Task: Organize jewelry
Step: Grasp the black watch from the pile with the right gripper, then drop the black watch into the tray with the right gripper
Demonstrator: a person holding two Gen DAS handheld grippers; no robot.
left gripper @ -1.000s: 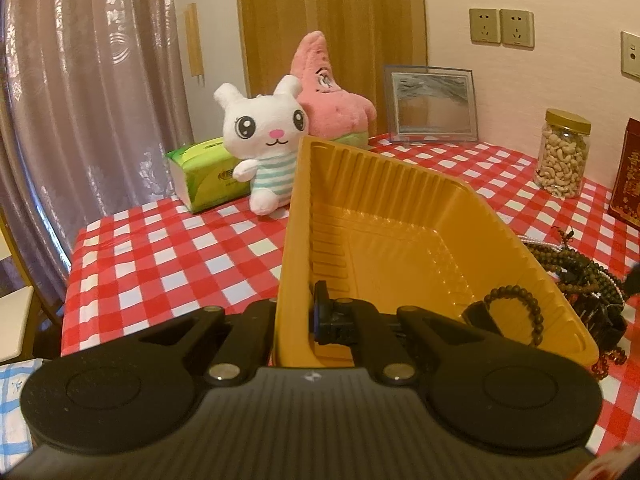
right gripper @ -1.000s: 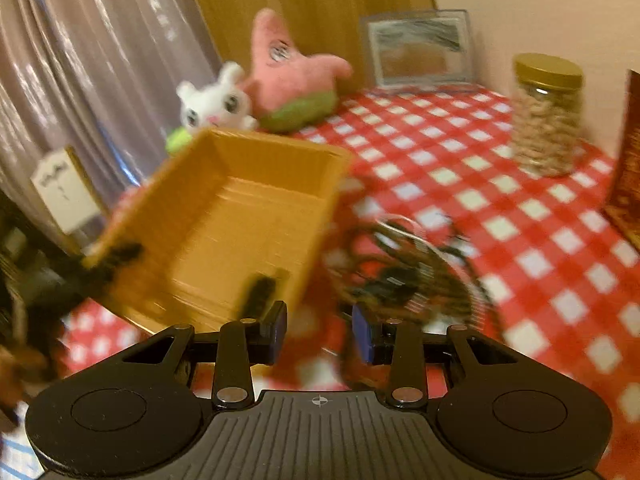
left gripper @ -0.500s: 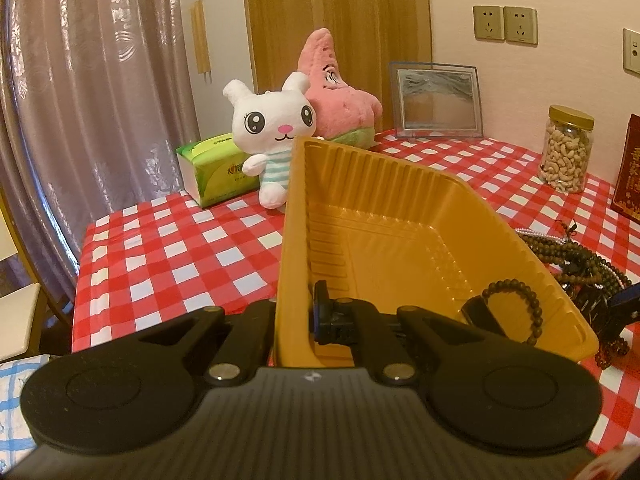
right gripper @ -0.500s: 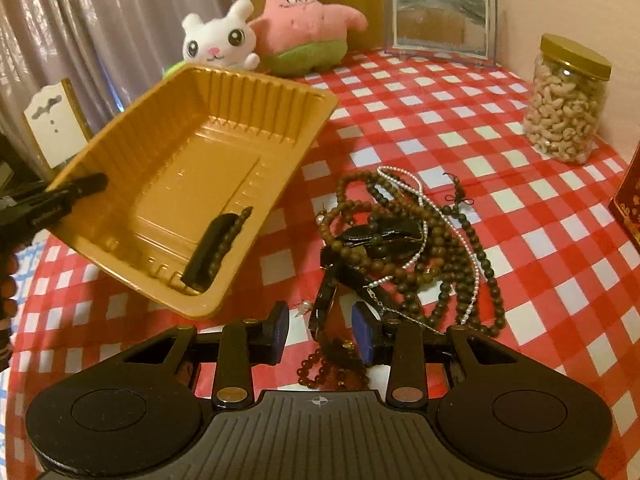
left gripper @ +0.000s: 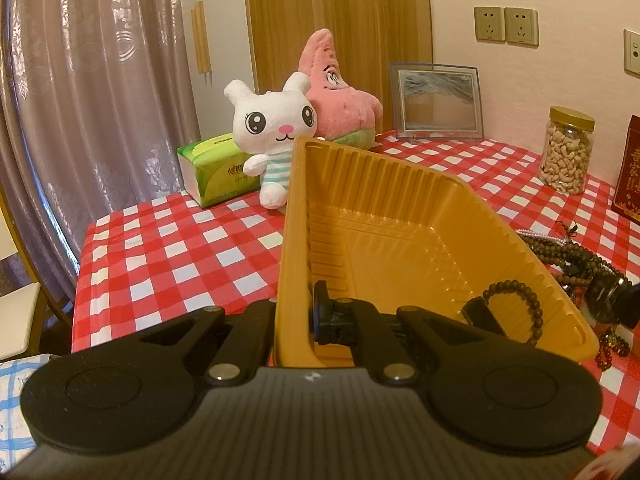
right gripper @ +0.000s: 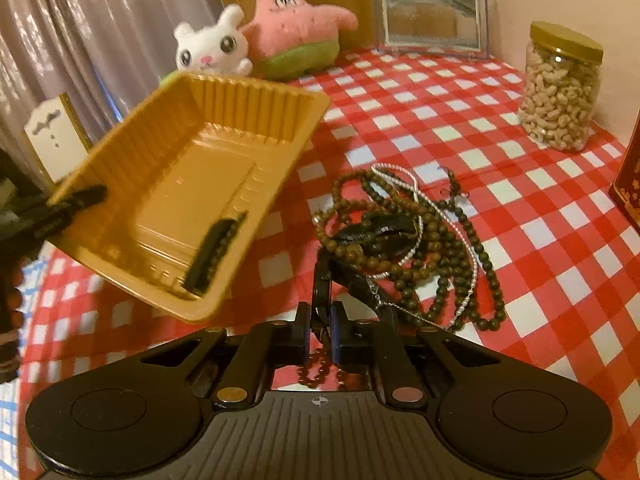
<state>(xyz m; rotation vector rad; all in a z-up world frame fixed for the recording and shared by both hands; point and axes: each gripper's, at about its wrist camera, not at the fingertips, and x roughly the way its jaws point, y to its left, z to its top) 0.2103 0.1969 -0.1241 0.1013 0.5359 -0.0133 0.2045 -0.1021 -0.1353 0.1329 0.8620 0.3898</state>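
My left gripper (left gripper: 298,316) is shut on the near wall of a yellow plastic tray (left gripper: 400,240) and holds it tilted above the table; the tray (right gripper: 180,184) also shows at the left of the right wrist view. A dark bead bracelet (left gripper: 516,308) lies in the tray's low corner (right gripper: 216,252). A tangled pile of brown bead strings and a silver chain (right gripper: 404,240) lies on the red checked cloth, also at the right edge of the left wrist view (left gripper: 576,256). My right gripper (right gripper: 322,330) is shut on a black band (right gripper: 322,292) at the pile's near edge.
A white rabbit plush (left gripper: 276,132), a pink star plush (left gripper: 340,100) and a green tissue pack (left gripper: 216,168) stand at the table's back. A picture frame (right gripper: 434,14), a nut jar (right gripper: 560,88) and a red box (left gripper: 628,172) stand at the back right. A small red bead bracelet (right gripper: 316,372) lies under my right gripper.
My right gripper moved down to the pile's near edge and shut on the black band. The left gripper kept hold of the tilted tray, nearly still.
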